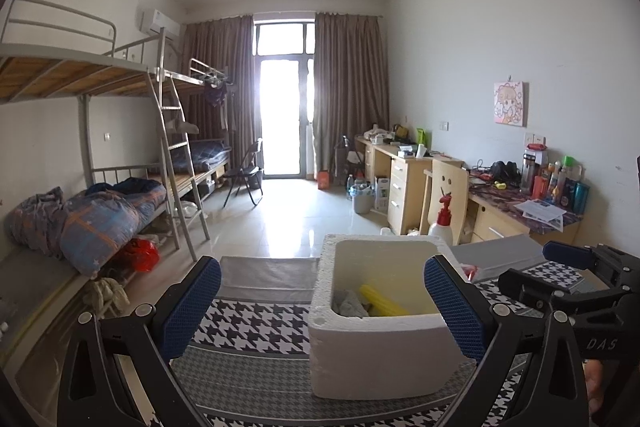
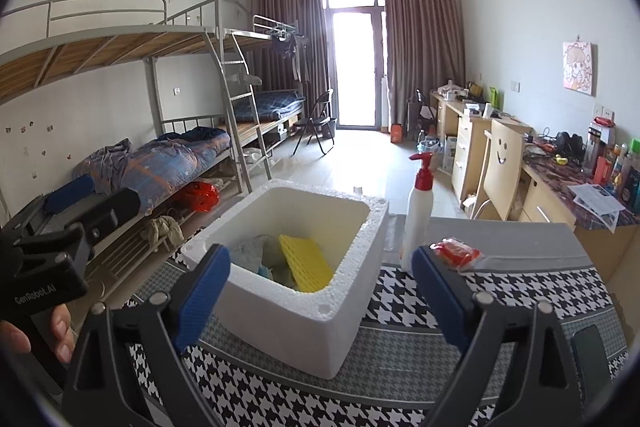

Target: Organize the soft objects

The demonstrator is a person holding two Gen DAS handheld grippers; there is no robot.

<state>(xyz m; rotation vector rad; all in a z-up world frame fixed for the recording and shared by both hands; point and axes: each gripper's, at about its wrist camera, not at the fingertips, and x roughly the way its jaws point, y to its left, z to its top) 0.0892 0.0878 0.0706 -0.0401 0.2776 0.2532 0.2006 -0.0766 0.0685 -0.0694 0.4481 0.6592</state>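
Observation:
A white foam box (image 1: 380, 351) (image 2: 296, 335) stands on a houndstooth cloth (image 2: 400, 307). In it lie a yellow ribbed pad (image 1: 382, 301) (image 2: 306, 263) and a crumpled grey cloth (image 1: 352, 303) (image 2: 252, 253). My left gripper (image 1: 324, 307) is open and empty, held in front of the box's near left side. My right gripper (image 2: 320, 295) is open wide with nothing in it, its blue pads standing either side of the box's near corner without touching it. Each gripper also shows at the edge of the other's view, the left gripper (image 2: 92, 199) with a hand (image 2: 60, 331) on its grip.
A white pump bottle with a red top (image 2: 418, 211) stands just right of the box, and a red packet (image 2: 456, 253) lies beside it on the cloth. Bunk beds (image 2: 180, 163) line the left wall, and desks (image 2: 560, 195) and a wooden chair (image 2: 504, 167) the right.

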